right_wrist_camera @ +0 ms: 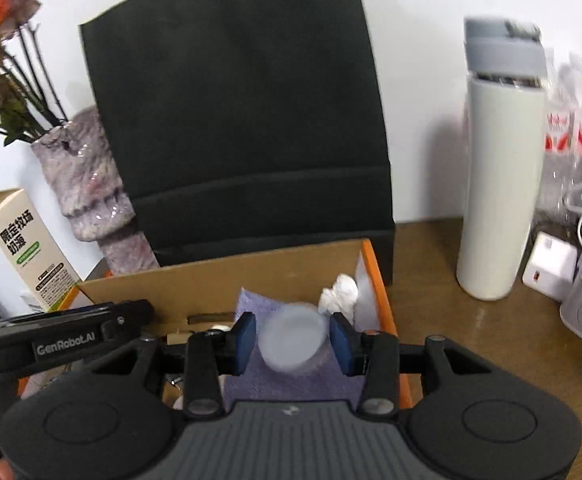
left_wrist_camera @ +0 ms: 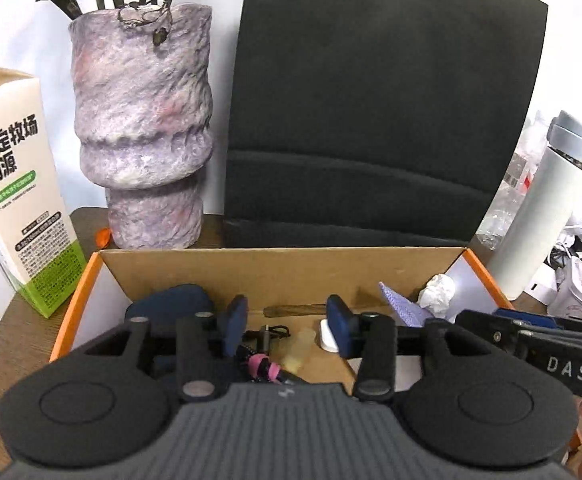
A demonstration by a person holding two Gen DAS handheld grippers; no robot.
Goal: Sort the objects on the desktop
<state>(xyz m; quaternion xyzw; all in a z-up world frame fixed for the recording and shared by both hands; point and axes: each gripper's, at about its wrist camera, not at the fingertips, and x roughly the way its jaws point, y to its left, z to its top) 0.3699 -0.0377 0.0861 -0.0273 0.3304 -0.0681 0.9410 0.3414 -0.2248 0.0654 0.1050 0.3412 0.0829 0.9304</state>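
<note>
- Left wrist view: brown wooden desk (left_wrist_camera: 11,340) against a white wall. Crowded back edge: mottled purple ceramic vase (left_wrist_camera: 143,120), white-and-green milk carton (left_wrist_camera: 15,184), tall black paper bag (left_wrist_camera: 371,100), white insulated bottle (left_wrist_camera: 539,216).
- Open brown cardboard box with orange rim (left_wrist_camera: 283,254) directly below the left gripper (left_wrist_camera: 287,326). Jaws moderately apart, nothing between the pads. Small sorted items lie on the box floor, with a crumpled white paper ball (left_wrist_camera: 437,290) in the far right corner.
- Risk: a careless swing left could topple the carton or the vase. Free room mainly upward and back toward the holder.
- Right wrist view: same desk (right_wrist_camera: 431,320), with the bag (right_wrist_camera: 235,120) behind the box (right_wrist_camera: 365,264) and the bottle (right_wrist_camera: 499,184) well to its right.
- Right gripper (right_wrist_camera: 293,338) over the box. Round translucent plastic lid (right_wrist_camera: 291,344) between the pads but blurred while the pads stay sharp; judged free of them, above a purple cloth (right_wrist_camera: 291,380).
- Risk: could bounce or roll toward the orange rim and out.
- Risk: left gripper's body close on the left, so collision likely if both withdraw inward. Clear desk available to the right, short of the bottle.
</note>
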